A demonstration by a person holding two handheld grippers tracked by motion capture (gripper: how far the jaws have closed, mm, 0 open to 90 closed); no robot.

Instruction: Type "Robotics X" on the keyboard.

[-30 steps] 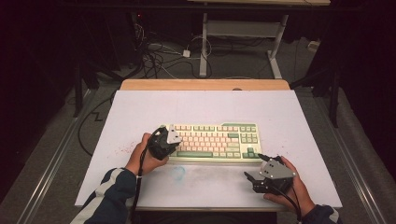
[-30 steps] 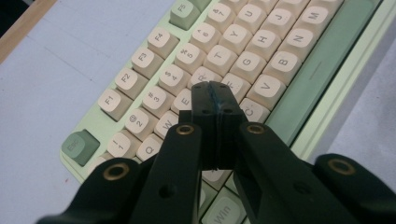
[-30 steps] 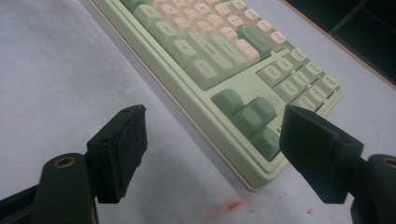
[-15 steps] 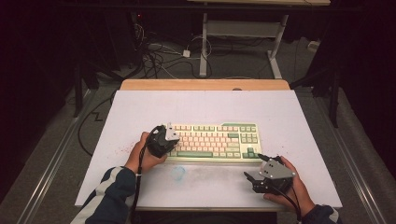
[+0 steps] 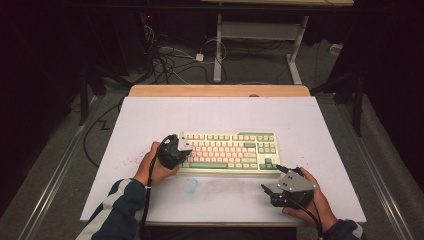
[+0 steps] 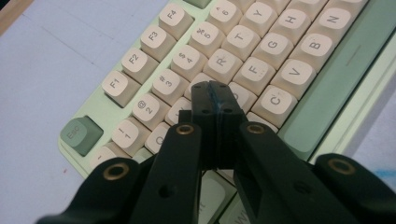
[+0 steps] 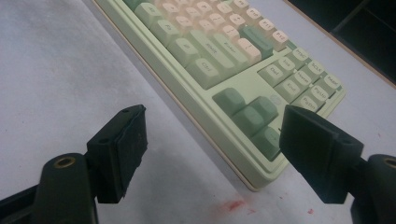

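Observation:
A cream and green keyboard lies across the middle of the white table. At its left end my left gripper is held by a hand. In the left gripper view its jaws are shut together with nothing between them, and the left gripper points down at the keyboard's letter keys just left of R and F. I cannot tell whether it touches a key. My right gripper rests near the table's front right, open. In the right gripper view the right gripper faces the keyboard's arrow-key corner, and its wide jaws hold nothing.
A blue smudge marks the table in front of the keyboard, and red specks lie to the left. A red stain sits by the keyboard corner. The table's far wooden edge borders a floor with cables and another table's legs.

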